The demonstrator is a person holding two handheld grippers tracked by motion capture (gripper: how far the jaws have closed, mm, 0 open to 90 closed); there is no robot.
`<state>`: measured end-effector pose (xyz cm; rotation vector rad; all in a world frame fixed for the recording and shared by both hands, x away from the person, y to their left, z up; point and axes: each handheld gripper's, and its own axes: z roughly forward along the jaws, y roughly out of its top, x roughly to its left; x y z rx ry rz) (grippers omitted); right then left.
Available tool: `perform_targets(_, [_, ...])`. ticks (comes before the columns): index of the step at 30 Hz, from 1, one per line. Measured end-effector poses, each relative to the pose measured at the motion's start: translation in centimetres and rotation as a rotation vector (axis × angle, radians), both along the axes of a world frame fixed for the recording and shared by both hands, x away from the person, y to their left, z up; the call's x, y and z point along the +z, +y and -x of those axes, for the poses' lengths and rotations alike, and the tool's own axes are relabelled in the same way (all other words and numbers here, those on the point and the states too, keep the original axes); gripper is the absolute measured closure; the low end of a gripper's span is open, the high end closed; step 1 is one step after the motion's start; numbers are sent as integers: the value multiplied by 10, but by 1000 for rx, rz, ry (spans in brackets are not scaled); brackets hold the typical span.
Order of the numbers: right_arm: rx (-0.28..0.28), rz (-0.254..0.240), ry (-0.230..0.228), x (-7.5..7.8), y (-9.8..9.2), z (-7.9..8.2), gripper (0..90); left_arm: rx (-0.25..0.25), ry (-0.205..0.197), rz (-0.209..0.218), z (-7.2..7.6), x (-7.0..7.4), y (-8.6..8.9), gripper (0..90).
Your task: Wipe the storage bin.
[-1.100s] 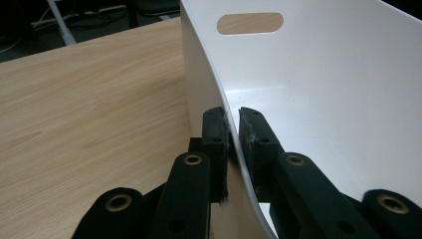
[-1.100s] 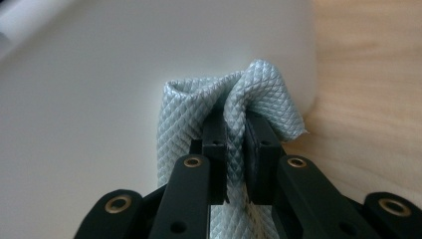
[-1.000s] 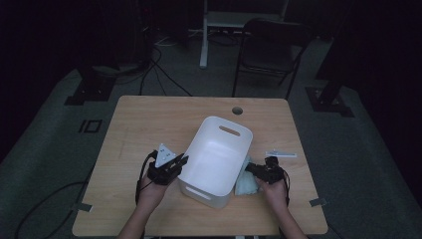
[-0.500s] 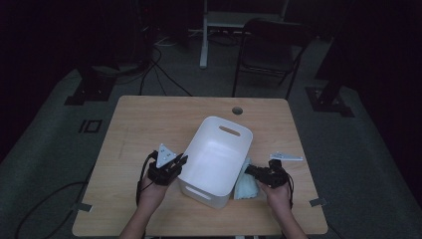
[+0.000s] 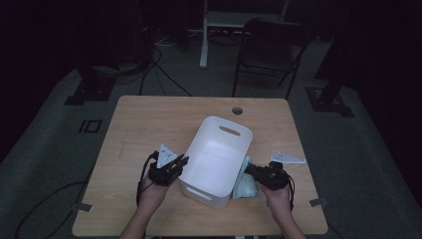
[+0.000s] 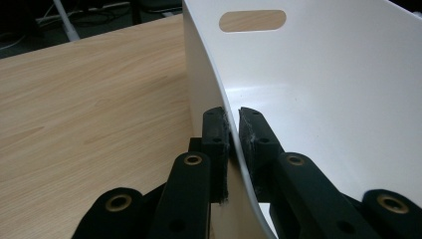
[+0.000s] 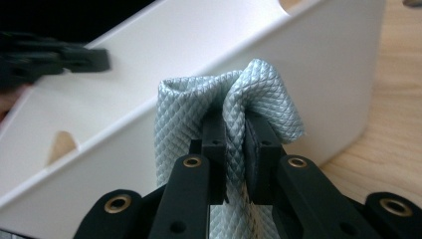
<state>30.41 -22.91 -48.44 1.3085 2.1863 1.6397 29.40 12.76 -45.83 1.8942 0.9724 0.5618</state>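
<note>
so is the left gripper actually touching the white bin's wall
Touching. In the left gripper view the left gripper has its fingers closed on either side of the white bin wall, pinching its rim.

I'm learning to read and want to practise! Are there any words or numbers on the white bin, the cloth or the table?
None: no word, number, label or sign can be read.
The bin is plain white.
The cloth bears a diamond weave, no print.
The table is bare wood grain.
The left gripper and right gripper carry no lettering.
</note>
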Motion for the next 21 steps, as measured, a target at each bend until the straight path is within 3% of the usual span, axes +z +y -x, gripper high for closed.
perform_targets(8, [-18, 15, 74, -24, 0, -16, 815, 12, -2, 1, 0, 0, 0, 816])
perform_targets(16, [-43, 75, 125, -47, 1, -29, 817, 18, -6, 4, 0, -1, 0, 816])
perform_targets(18, [-51, 94, 166, -60, 2, -35, 817, 25, -5, 8, 0, -1, 0, 813])
perform_targets(21, [-53, 88, 186, -63, 2, -37, 819, 37, -6, 5, 0, -1, -1, 814])
